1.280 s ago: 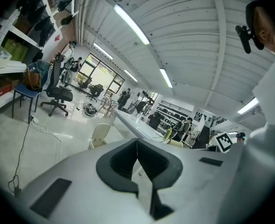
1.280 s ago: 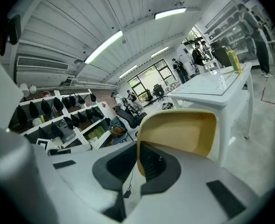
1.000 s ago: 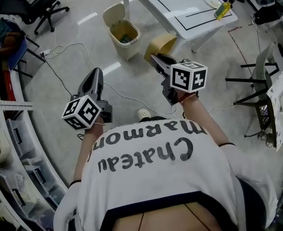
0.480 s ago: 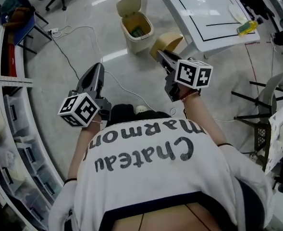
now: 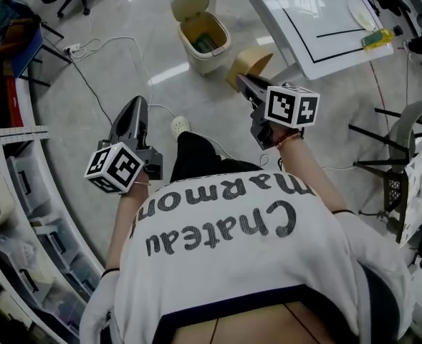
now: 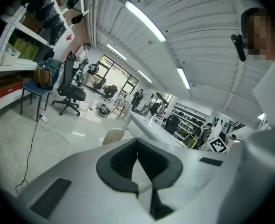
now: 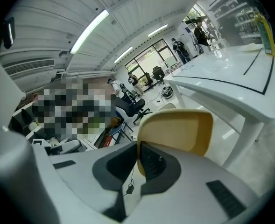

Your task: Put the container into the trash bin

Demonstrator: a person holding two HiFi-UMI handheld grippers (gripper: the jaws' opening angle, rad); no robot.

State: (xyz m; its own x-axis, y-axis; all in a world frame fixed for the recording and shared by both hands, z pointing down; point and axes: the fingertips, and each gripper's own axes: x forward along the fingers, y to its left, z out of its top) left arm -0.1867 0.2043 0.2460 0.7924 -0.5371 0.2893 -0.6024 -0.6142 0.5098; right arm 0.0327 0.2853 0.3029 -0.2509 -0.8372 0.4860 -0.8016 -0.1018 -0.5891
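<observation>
Right gripper [image 7: 138,147]: jaws narrow, pinched on the rim of the tan container [image 7: 177,129]. One pad sits inside the wall, one outside. In the head view we see the same gripper [image 5: 242,82] holding the container [image 5: 253,60] off the floor, at 12 o'clock from its marker cube.

Left gripper [image 6: 137,143]: jaws closed tip to tip, nothing between them. In the head view it [image 5: 135,104] hangs low at our 9 o'clock side, well apart from the container.

Bin [image 5: 198,57] stands open on the floor, lid [image 5: 188,1] tipped back, something green inside. It lies at 10 o'clock from the container, near but not under it. The container is not yet in the bin.

White table [image 5: 300,27] at 2 o'clock from the container, with a yellow bottle [image 5: 377,38] on its far edge. A cable [image 5: 89,84] trails over the floor at 9 o'clock from the bin. Shelves [image 5: 10,192] run along the left side.

Against half a second ago: a white shoe [image 5: 180,126] and dark leg have stepped forward to 12 o'clock of the torso. The grip on the container is unchanged, and the left jaws are as closed as before. The bin sits slightly higher in the head view, the container barely moved relative to it.
</observation>
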